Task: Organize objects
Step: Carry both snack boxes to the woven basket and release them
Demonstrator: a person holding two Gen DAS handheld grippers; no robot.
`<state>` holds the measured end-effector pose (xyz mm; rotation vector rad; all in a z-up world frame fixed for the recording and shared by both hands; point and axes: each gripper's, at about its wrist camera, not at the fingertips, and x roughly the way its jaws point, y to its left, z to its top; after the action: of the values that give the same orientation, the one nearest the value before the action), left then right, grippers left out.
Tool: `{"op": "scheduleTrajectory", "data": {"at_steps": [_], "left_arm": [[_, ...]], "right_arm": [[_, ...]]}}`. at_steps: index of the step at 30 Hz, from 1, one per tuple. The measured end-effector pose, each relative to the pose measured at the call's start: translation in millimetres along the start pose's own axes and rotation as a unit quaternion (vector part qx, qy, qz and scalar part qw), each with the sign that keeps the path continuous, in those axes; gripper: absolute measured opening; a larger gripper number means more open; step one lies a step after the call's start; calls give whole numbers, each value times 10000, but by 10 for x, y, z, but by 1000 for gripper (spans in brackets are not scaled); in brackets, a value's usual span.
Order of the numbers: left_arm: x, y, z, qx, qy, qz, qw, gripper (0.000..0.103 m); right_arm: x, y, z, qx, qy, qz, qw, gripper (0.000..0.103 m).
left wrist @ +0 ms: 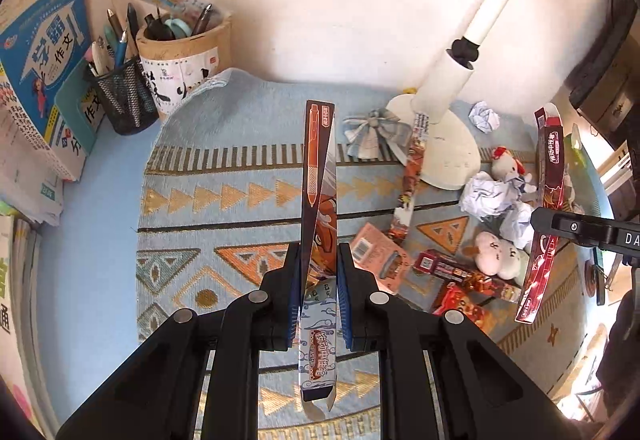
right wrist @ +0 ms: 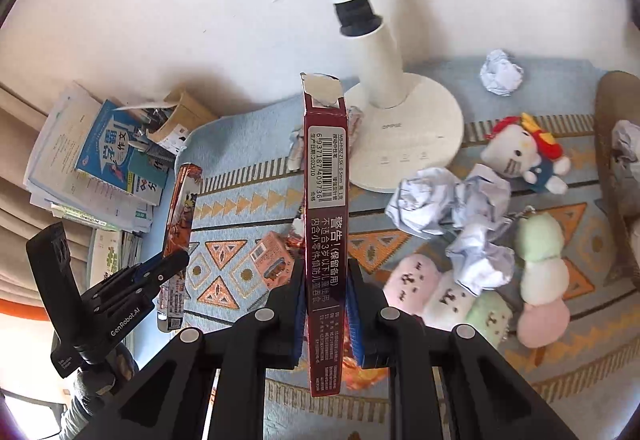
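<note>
My left gripper [left wrist: 318,260] has its jaws clamped on an orange pen box [left wrist: 318,175], raised over the patterned mat [left wrist: 224,199] — my right gripper [right wrist: 324,280] grips a dark red pen box [right wrist: 325,199] above the plush toys [right wrist: 440,296] and crumpled paper [right wrist: 452,199].

Home study desk: schoolbooks [left wrist: 38,51], pen pots [left wrist: 124,99] (plush toys [right wrist: 520,155] too).

Dark red pen box [right wrist: 326,224] between tool [right wrist: 325,272] fingers
</note>
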<state>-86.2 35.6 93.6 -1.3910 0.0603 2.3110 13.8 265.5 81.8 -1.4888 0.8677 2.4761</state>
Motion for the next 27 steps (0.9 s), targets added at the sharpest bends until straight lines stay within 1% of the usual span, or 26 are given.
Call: {"op": "scheduleTrajectory", "data": {"at_steps": [1, 2, 6, 11, 20, 24, 27], "left_arm": [[55, -28, 24, 49, -25, -40, 10000, 13], [84, -147, 27, 99, -51, -86, 9999, 13], [-18, -481, -41, 387, -177, -192, 9989, 13], [-140, -956, -69, 816, -288, -246, 9959, 13], [-192, -1700, -124, 1187, -364, -462, 9912, 13], [-180, -2028, -77, 1350, -415, -562, 9884, 13], [-166, -2310, -13, 1513, -474, -642, 9853, 13]], "right_arm": [[-76, -77, -37, 74, -42, -21, 10000, 17], [-154, -162, -71, 144, -77, -52, 9999, 17], [-463, -482, -198, 426, -249, -183, 9986, 17], [-846, -920, -257, 754, -540, -343, 9951, 17], [-1399, -1608, -307, 1140, -914, -527, 9879, 17], [-1614, -1829, -289, 1210, -1067, -554, 9853, 17], [-1794, -1977, -265, 1270, -1268, -584, 9820, 17]]}}
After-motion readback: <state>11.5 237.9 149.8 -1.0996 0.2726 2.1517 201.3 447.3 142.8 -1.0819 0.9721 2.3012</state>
